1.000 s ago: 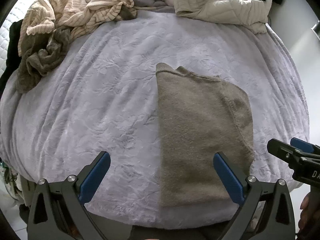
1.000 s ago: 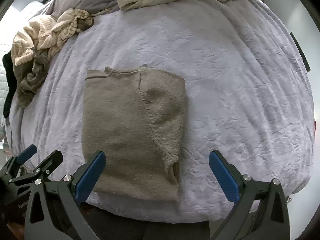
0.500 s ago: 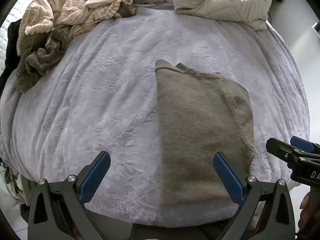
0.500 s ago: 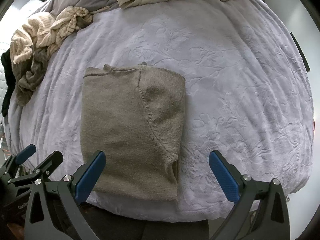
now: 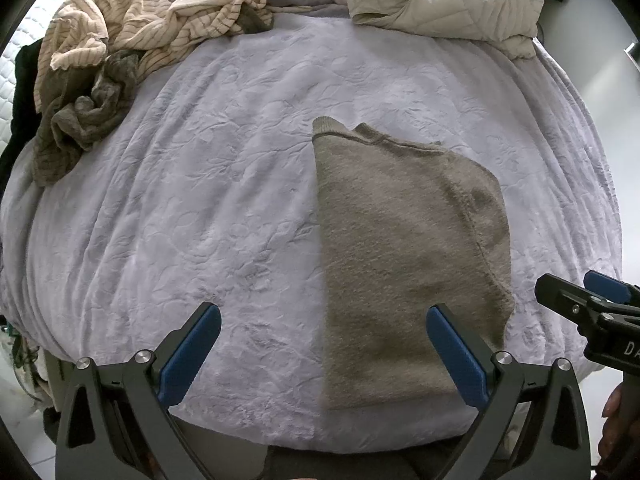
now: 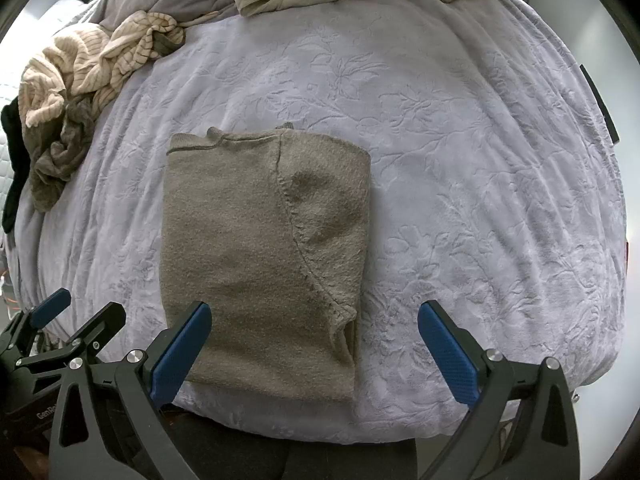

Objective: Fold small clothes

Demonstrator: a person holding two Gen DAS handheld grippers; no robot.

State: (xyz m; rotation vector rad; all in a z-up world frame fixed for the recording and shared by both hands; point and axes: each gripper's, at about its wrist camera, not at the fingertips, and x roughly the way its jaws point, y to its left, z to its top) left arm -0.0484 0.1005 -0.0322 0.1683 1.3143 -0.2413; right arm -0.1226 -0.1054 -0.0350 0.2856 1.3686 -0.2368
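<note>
your left gripper (image 5: 324, 348) and right gripper (image 6: 314, 344) hover, jaws apart, over the half-folded sweater (image 6: 260, 248) at the bed's (image 6: 480, 180) near edge, ready to pinch.

You see the folded sweater (image 6: 256, 248): fuzzy matt taupe knit, seam raised. The bed cover (image 6: 460, 184) under it: plush lilac cloth, embossed floral relief, faint sheen. Your left gripper (image 5: 324, 344) and right gripper (image 6: 314, 344): matt black plastic frames, textured blue pads (image 6: 180, 354), shiny metal screws. Striped garment (image 5: 132, 24): ribbed cream knit. Quilted jacket (image 5: 440, 0): smooth stitched cream fabric.
</note>
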